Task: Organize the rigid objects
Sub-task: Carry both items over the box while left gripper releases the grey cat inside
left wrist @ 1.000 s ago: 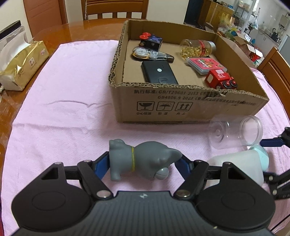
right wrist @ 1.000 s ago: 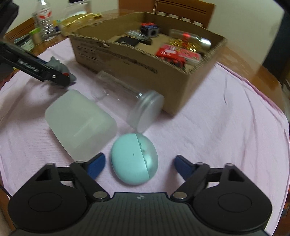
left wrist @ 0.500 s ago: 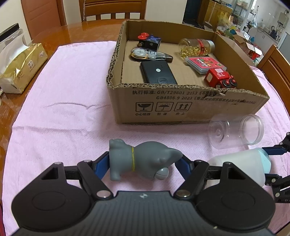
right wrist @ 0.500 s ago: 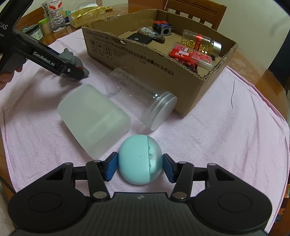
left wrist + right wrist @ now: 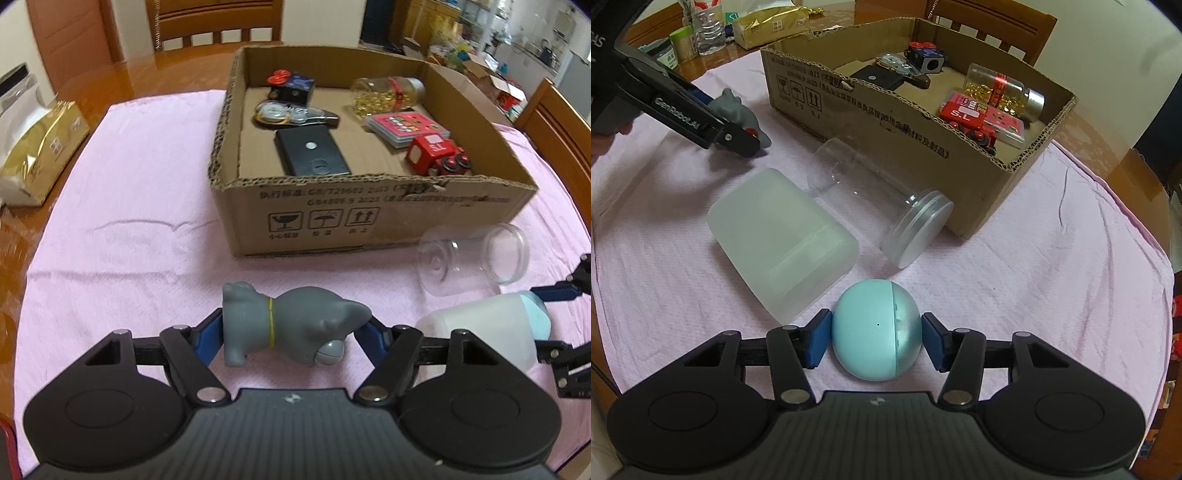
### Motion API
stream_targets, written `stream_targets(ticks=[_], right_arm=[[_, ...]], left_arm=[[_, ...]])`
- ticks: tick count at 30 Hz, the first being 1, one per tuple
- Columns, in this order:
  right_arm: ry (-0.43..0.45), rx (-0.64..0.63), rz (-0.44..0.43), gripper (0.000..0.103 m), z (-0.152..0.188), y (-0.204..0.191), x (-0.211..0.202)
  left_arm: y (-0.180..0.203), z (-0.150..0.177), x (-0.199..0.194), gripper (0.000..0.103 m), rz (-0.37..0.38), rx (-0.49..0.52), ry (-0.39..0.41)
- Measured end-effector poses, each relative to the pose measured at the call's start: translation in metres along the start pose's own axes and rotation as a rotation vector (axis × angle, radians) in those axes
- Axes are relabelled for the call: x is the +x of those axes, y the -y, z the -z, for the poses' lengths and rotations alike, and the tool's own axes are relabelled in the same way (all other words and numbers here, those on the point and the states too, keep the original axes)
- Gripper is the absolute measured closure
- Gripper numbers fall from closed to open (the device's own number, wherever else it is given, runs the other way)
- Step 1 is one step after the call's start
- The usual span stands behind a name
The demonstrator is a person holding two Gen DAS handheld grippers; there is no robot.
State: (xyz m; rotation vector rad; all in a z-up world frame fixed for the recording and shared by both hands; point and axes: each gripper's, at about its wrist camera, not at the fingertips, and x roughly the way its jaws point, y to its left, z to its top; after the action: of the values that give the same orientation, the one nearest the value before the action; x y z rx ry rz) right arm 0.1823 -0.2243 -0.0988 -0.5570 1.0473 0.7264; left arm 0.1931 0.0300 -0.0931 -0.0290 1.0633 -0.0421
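Left tool [image 5: 295,328]: closed on the grey rubbery cat figurine [image 5: 291,325], gripped end to end; probably light, grippy.
Right tool [image 5: 876,338]: pads clamp the smooth teal plastic ball [image 5: 876,330] at its widest; likely slippery.

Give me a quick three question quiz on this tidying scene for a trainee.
1. True or false: the left gripper is shut on the grey cat figurine.
2. What does the right gripper hold? A) clear jar B) teal ball C) frosted container
3. Fill in: the clear jar lies on its ____ beside the cardboard box.

Key: 1 true; 2 B, the teal ball; 3 side.
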Motion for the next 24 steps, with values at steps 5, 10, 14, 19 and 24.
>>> stream_targets(ticks=[5,10,14,19,24], right_arm=[[-0.017,0.010,0.002,0.046,0.001,0.002,-0.005],[-0.023,0.019,-0.006,0.046,0.000,0.002,-0.016],[-0.020,0.023,-0.012,0.046,-0.003,0.003,-0.029],[0.003,0.026,-0.004,0.046,-0.013,0.005,-0.048],[0.031,0.009,0.015,0.046,-0.027,0.007,-0.067]], left_arm=[[0.005,-0.004,-0.010,0.030,0.024,0.063,-0.011],[0.011,-0.011,-0.031,0.030,0.063,0.139,-0.024],[0.017,-0.020,-0.053,0.030,0.094,0.205,-0.009],[0.025,-0.037,-0.077,0.030,0.120,0.272,0.047],[0.028,-0.066,-0.085,0.030,0.141,0.277,0.137]])
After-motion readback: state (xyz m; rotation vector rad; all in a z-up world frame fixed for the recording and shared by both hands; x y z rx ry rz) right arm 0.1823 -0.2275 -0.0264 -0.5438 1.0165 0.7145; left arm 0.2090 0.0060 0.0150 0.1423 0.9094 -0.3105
